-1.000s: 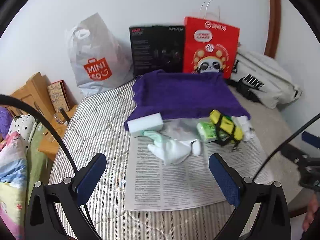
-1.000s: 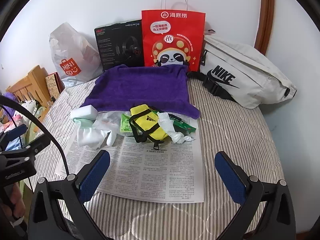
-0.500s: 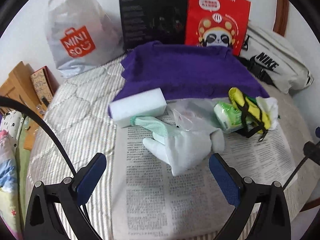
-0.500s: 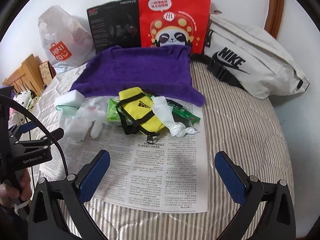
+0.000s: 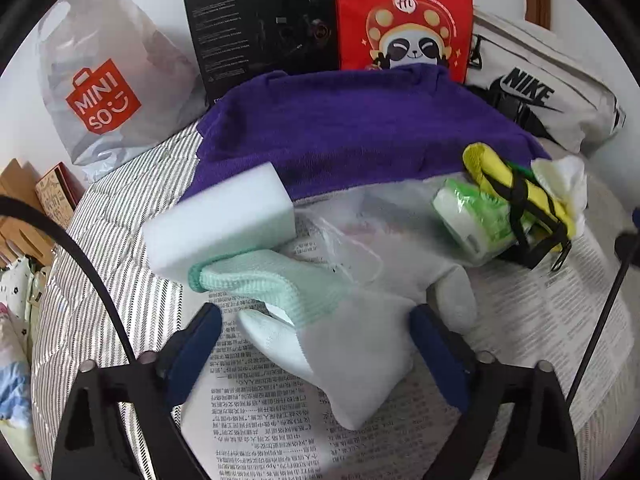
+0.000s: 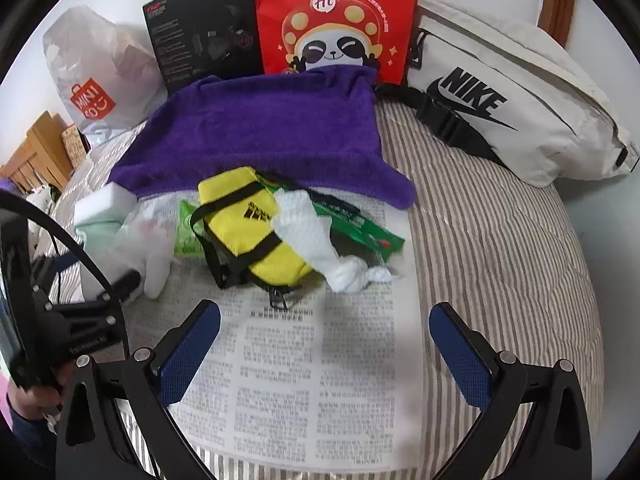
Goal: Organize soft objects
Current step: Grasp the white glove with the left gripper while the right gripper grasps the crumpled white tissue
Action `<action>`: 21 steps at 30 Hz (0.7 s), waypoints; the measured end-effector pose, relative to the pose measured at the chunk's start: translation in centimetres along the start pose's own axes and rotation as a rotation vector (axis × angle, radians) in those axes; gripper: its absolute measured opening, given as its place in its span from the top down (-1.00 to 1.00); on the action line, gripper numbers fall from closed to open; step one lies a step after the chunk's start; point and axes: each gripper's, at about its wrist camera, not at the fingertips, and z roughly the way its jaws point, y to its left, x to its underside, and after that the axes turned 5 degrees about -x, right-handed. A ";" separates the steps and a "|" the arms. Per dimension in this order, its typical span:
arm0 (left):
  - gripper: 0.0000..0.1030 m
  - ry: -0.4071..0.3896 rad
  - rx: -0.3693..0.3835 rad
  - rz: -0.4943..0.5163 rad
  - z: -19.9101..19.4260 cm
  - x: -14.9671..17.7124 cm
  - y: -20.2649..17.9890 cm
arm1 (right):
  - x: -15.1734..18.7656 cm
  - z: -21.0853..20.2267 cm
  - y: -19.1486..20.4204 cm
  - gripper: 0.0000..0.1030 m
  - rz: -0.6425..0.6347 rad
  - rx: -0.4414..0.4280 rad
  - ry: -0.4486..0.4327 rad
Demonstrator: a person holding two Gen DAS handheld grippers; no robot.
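While spread wide, left gripper [image 5: 316, 336] straddles white knit glove with mint cuff [image 5: 320, 320] | right gripper [image 6: 324, 344] wide, yellow Adidas pouch [image 6: 248, 224] ahead | bags read MINISO [image 5: 102, 98], NIKE [image 6: 472, 100]

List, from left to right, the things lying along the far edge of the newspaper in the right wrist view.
white sponge block → white glove → green tissue pack → yellow pouch → white twisted cloth → green packet

White wall [image 6: 592, 20]; striped bed [image 6: 500, 240]; wooden furniture [image 6: 36, 152] at left.
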 end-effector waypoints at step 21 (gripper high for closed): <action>-0.02 -0.033 0.096 -0.070 0.3 0.7 0.0 | -0.9 3.2 -2.1 -0.58 -0.029 -0.054 -0.090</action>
